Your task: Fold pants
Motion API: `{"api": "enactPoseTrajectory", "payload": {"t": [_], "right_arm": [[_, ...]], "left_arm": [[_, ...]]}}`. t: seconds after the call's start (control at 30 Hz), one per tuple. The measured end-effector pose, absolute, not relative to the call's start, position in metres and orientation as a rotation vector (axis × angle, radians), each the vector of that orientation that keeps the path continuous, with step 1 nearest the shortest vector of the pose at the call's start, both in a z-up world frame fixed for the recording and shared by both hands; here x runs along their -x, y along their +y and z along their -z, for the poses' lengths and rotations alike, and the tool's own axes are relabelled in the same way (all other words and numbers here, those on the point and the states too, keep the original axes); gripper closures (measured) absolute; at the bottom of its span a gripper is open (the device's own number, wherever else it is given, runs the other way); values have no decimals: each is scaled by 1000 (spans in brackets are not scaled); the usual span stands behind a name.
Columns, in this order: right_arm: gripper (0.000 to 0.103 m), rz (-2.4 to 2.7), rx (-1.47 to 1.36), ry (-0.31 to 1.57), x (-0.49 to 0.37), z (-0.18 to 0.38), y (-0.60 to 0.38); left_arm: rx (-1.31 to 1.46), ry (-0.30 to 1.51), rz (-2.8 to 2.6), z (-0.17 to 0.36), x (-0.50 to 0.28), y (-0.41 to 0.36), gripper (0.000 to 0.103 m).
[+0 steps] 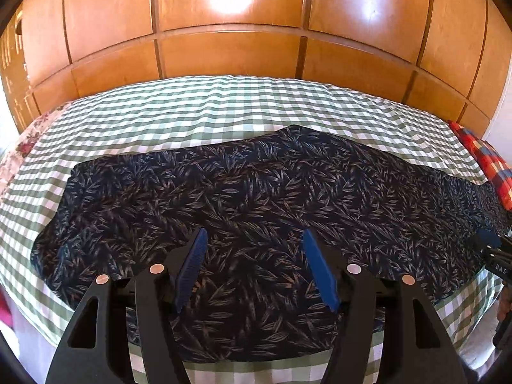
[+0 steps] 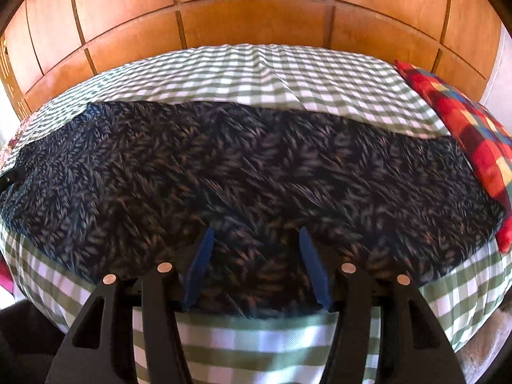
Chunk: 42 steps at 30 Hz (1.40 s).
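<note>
Dark navy pants [image 1: 243, 198] with a leaf print lie flat across the bed, stretched from left to right; in the right wrist view the pants [image 2: 249, 166] look blurred by motion. My left gripper [image 1: 254, 240] hovers open over the near edge of the fabric, with nothing between its blue pads [image 1: 192, 265]. My right gripper [image 2: 254, 236] is open too, above the near edge of the cloth further right. Its black tip with a blue pad also shows as the right gripper [image 1: 489, 243] at the right edge of the left wrist view.
The bed carries a green-and-white checked sheet [image 1: 204, 112]. A red plaid pillow [image 2: 467, 134] lies at the right end, touching the pants. Wooden panelled doors [image 1: 230, 48] stand behind the bed. A floral cloth [image 1: 22, 150] shows at the left end.
</note>
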State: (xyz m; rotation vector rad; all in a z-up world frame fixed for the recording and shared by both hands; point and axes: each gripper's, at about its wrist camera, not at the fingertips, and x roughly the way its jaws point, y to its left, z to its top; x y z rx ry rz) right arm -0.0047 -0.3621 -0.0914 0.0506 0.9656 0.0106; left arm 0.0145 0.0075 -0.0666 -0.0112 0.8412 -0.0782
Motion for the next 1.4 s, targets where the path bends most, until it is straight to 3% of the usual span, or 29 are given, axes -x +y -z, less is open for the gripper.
{"api": "enactPoseTrajectory", "payload": {"t": [0.4,0.43,0.5,0.6,1.13,1.4], "right_arm": [[48,-12,-98,980,7,89,-369],[49,-16,-137,987,7,86,-373],[63,-23,-201,989,10,80,-381],[66,-15,-308,985,18,72,-398],[66,-33,-238,999,24,89,-386],[67,93,-438,916,43,59,-456]], "left_arm": [[32,907,72,89,-19,11,42],[44,906,76,88,-18,12,42],[72,902,79,87,-17,16,42],[119,888,90,84,-12,21,42],[-83,904,267,103,6,-32,38],[-66,914,268,104,7,-30,38]]}}
